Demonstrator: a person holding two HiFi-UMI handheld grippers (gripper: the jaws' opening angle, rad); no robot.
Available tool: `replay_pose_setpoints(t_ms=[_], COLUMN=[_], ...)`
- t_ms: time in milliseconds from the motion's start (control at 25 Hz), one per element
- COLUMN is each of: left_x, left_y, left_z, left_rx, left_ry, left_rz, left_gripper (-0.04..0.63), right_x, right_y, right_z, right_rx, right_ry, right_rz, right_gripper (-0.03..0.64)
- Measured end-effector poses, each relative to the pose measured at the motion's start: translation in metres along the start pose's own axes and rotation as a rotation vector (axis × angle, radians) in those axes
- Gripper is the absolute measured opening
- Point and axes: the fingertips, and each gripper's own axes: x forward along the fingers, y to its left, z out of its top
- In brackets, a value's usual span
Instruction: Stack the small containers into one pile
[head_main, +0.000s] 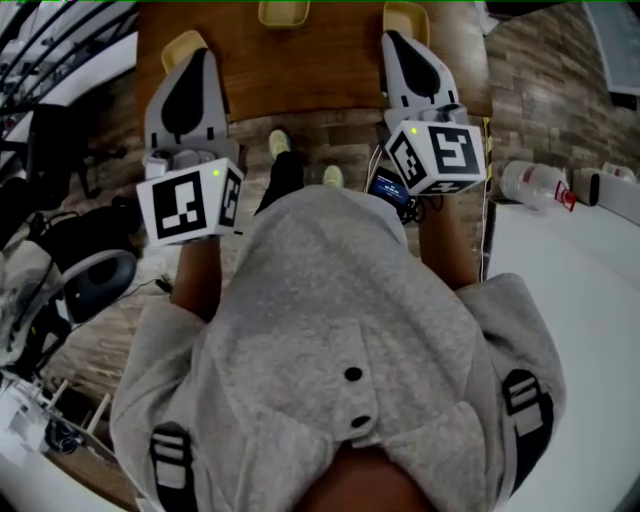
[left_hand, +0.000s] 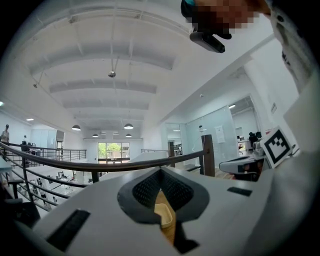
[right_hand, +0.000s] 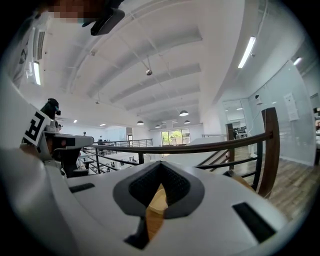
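Three small containers sit apart on the wooden surface (head_main: 330, 60): the left container (head_main: 180, 45), middle container (head_main: 283, 12) and right container (head_main: 408, 15). A white table (head_main: 560, 260) stands off to the right. The left gripper (head_main: 205, 52) and right gripper (head_main: 393, 35) reach level over the near edge, each partly covering the container ahead, both pairs of jaws closed tip to tip and empty.

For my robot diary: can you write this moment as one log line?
left gripper shut, empty | right gripper shut, empty | containers apart on table, unstacked
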Motion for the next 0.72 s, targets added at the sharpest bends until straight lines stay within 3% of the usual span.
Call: replay_pose_setpoints(t_ms=[440,720], left_x=[0.078,0.104], left_y=[0.101,0.124], left_z=[-0.022,-0.027], left_rx=[-0.047,-0.050], left_ry=[0.038,0.033], left_rz=[-0.038,-0.054], left_gripper=[0.012,0.012], right_x=[0.117,0.143], right_y=[-0.001,-0.009], right_z=[-0.011,-0.022], right_rx=[0.019,-0.003], right_ry=[0.097,0.135], right_rz=[-0.079,-0.093], right_gripper=[0.011,0.011])
